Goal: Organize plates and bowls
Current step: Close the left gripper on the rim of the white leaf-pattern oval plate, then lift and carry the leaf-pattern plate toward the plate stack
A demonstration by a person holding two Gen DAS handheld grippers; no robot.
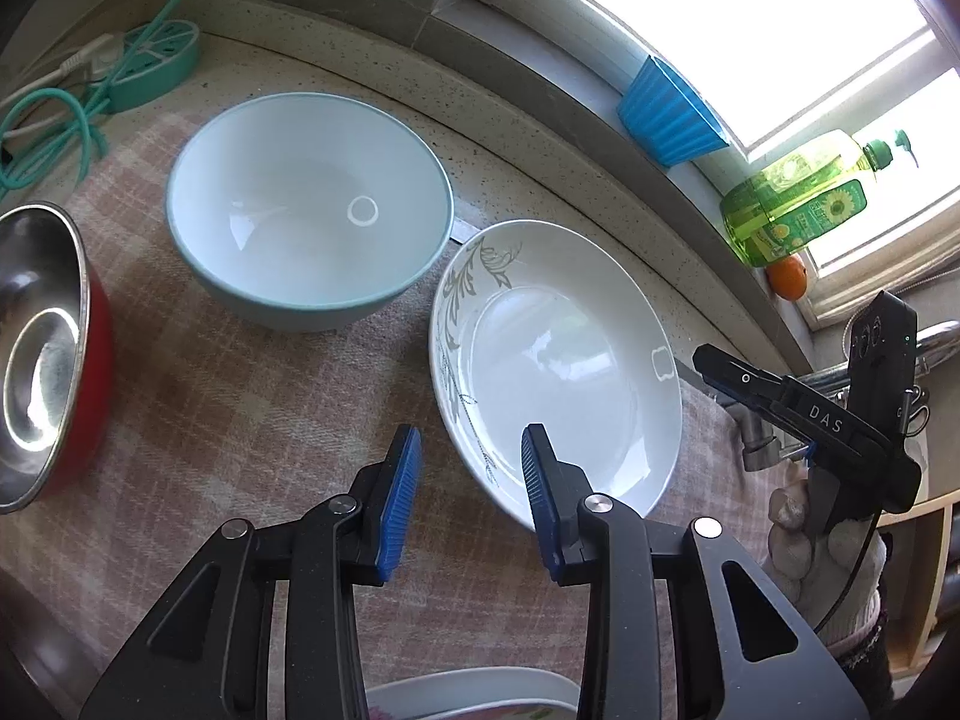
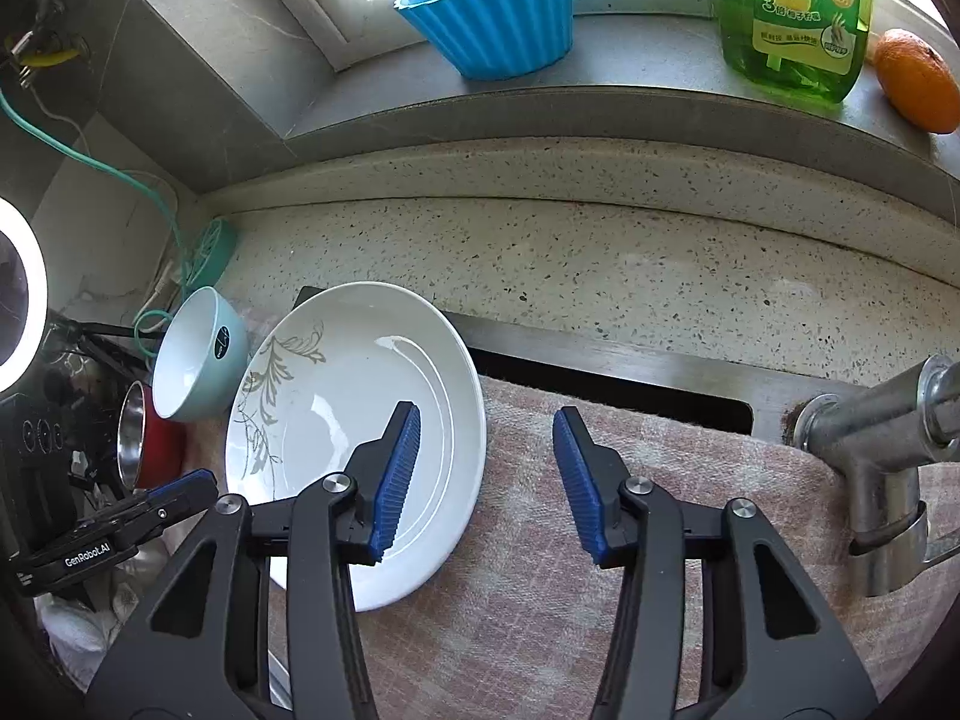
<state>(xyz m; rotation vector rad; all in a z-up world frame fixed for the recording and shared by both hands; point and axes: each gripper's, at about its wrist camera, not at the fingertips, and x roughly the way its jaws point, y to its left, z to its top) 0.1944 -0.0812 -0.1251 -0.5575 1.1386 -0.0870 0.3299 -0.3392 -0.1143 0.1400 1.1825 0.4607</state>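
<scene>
In my left wrist view, my left hand-held gripper (image 1: 471, 492) hangs with fingers apart over the near rim of the white plate (image 1: 558, 372), holding nothing. The blue bowl (image 1: 309, 204) sits beside it, toward the bench's back edge.

In my right wrist view, my right hand-held gripper (image 2: 486, 480) is apart too, above the plate's right rim.

White letters "DAS" stand on the black right claw (image 1: 744, 384), seen from the left wrist. "GenRobot.AI" stands on the black left claw (image 2: 180, 489), seen from the right. The green dish-soap bottle (image 2: 792, 18) beside the orange fruit (image 2: 915, 81) bears a "3"; its remaining print is unreadable.
</scene>
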